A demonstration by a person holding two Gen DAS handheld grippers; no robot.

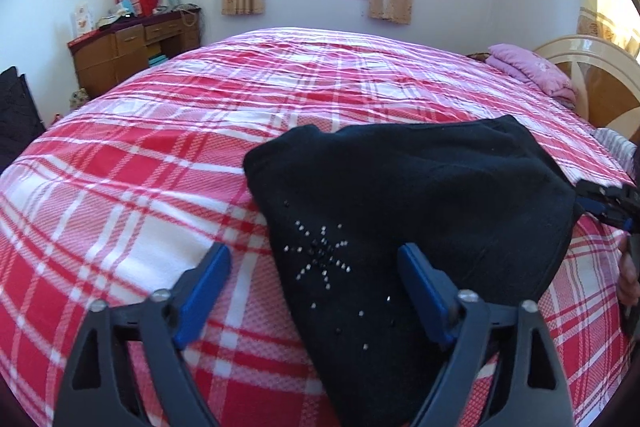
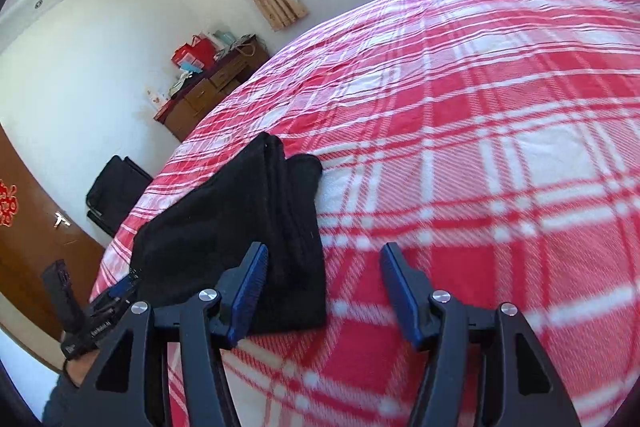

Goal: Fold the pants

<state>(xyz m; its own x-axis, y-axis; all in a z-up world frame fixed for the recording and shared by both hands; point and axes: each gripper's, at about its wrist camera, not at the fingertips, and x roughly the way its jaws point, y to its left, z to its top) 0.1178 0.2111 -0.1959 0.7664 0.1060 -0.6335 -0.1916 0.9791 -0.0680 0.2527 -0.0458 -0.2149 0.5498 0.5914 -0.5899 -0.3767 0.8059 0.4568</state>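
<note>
Black pants (image 1: 400, 203) lie folded in a compact bundle on the red and white plaid bedspread (image 1: 160, 155). A rhinestone star pattern shows on the near part. My left gripper (image 1: 314, 263) is open, hovering over the pants' near left edge, holding nothing. In the right wrist view the pants (image 2: 240, 223) lie left of centre, several layers stacked. My right gripper (image 2: 322, 263) is open and empty, its left finger over the pants' right edge. The right gripper also shows at the left wrist view's right edge (image 1: 608, 203).
A folded pink quilt (image 1: 532, 71) lies by the wooden headboard (image 1: 600, 83) at the far right. A brown desk (image 1: 128, 51) with red bags stands by the far wall. A black bag (image 2: 116, 191) sits beside the bed, near a brown door (image 2: 28, 227).
</note>
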